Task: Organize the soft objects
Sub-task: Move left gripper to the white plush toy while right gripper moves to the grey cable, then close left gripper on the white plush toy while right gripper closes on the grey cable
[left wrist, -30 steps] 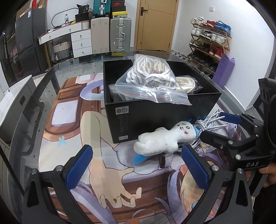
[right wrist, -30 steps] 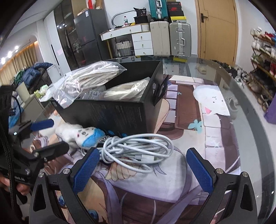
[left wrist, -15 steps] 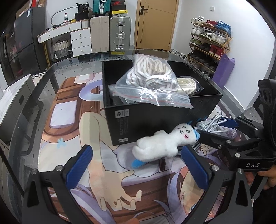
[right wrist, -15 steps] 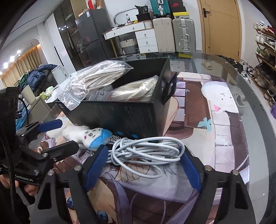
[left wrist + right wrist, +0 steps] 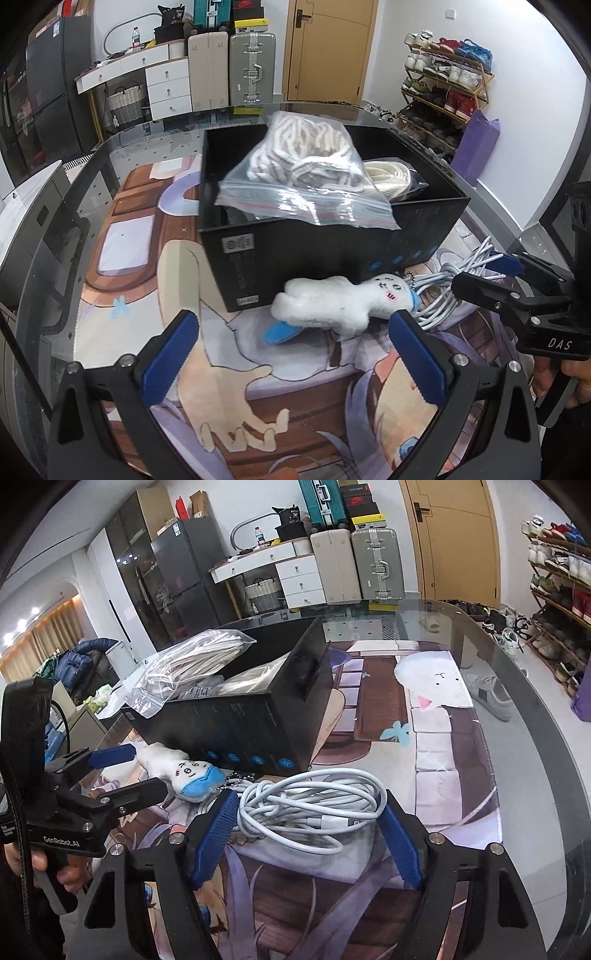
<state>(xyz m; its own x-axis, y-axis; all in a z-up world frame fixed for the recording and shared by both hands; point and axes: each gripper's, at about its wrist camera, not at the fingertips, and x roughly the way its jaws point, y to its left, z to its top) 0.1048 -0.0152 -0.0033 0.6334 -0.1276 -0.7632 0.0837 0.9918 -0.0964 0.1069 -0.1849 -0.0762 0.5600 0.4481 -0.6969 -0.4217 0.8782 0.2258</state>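
Right gripper (image 5: 308, 832) clamped on cable coil (image 5: 314, 805); left gripper (image 5: 291, 354) apart; plush (image 5: 340, 302) against black box (image 5: 295, 254).

Left gripper (image 5: 295, 354) frame: black, two angled arms, silver screw heads near each finger base.
Left gripper side marking (image 5: 61, 840): white lettering "GenRobot.AI".
Right gripper (image 5: 306, 834) frame: black, matching build.
Right gripper side marking (image 5: 559, 344): white letters "DAS".
Finger pads (image 5: 168, 352): blue, ribbed.
Handles: black, gripped from below by the person's fingers (image 5: 38, 862).
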